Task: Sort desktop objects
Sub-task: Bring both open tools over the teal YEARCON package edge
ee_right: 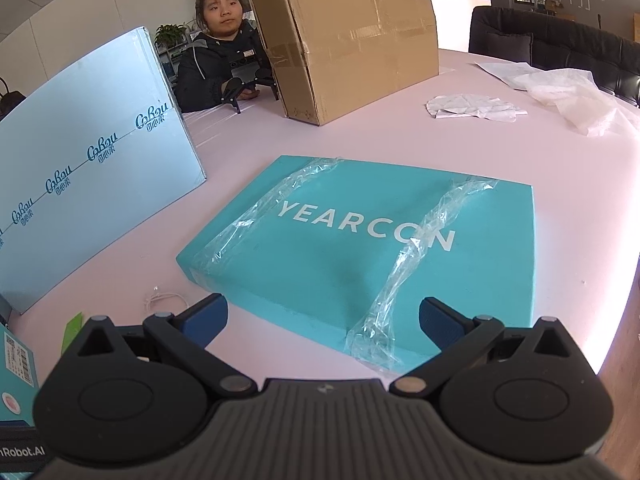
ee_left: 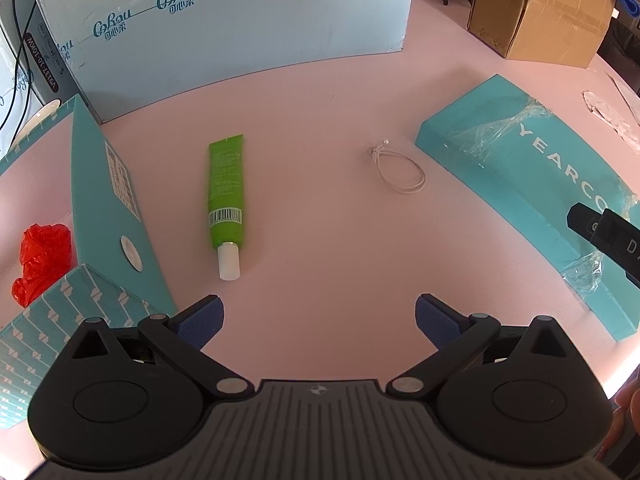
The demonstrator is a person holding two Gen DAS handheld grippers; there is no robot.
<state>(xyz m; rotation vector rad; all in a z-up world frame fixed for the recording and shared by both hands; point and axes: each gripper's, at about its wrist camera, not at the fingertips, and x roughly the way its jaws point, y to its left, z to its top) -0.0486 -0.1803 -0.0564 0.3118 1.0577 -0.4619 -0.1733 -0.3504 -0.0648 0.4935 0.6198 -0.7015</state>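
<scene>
Both the left gripper (ee_left: 318,322) and the right gripper (ee_right: 323,322) are hovering spread wide, holding nothing. The green tube (ee_left: 226,196) is lying on the pink table (ee_left: 320,240) beside a string loop (ee_left: 400,170), near the teal box (ee_right: 360,256).

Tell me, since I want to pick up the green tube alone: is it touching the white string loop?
Apart. The left wrist view shows the green tube and the white string loop lying separately, with a broad stretch of bare pink table between them.

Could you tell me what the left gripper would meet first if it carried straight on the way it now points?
Probably bare pink table: the open left gripper aims between the green tube and the white elastic loop. Farther on stands the pale blue Cobau box; depth is unclear.
</scene>
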